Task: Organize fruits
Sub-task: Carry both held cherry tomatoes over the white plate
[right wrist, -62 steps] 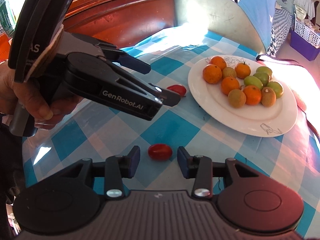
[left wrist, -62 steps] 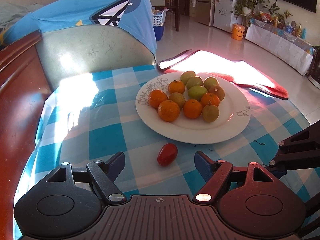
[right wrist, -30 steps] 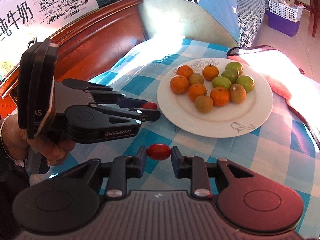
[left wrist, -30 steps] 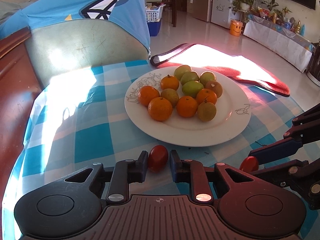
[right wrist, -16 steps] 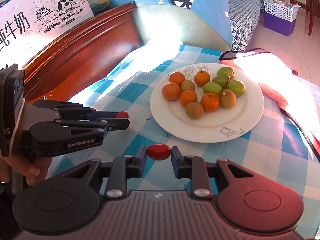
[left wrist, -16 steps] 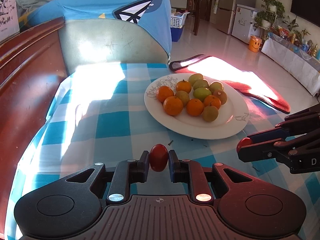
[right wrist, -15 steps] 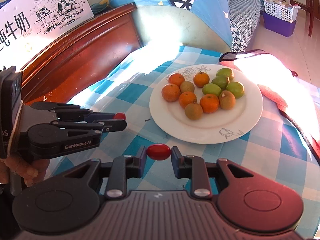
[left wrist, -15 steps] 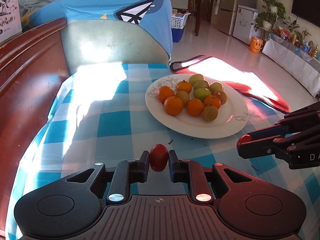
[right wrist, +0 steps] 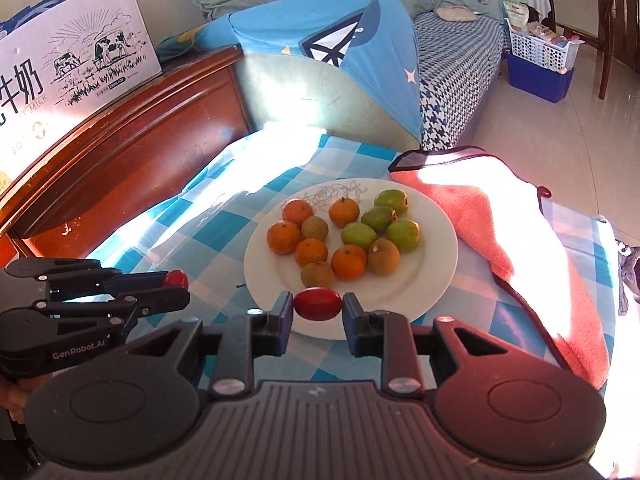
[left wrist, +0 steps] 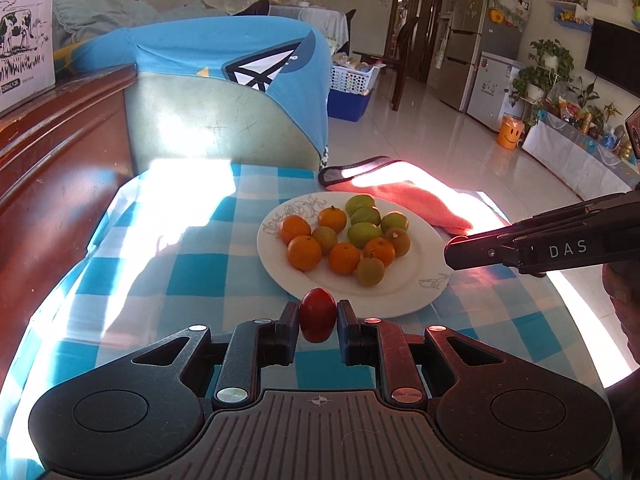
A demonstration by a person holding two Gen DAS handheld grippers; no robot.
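Each gripper holds a small red cherry tomato above the checked tablecloth. My left gripper [left wrist: 318,322] is shut on one tomato [left wrist: 317,314], held upright. My right gripper [right wrist: 316,312] is shut on the other tomato [right wrist: 318,303], held sideways. The white plate [left wrist: 404,298] lies just beyond both, carrying several orange mandarins [left wrist: 304,253], green fruits [left wrist: 363,234] and brownish fruits. In the right wrist view the left gripper [right wrist: 176,285] shows at the left with its tomato [right wrist: 176,278] at the tips. The right gripper's fingers [left wrist: 480,250] reach in from the right of the left wrist view.
A pink towel [right wrist: 492,216] lies beyond and right of the plate [right wrist: 436,280]. A chair back draped in a blue shirt [left wrist: 224,64] stands behind the table. A dark wooden headboard [right wrist: 120,152] runs along the left, a milk carton box [right wrist: 68,56] on top.
Both grippers have risen off the tablecloth with their tomatoes and drawn back, so the plate looks smaller and farther. The grips stay the same.
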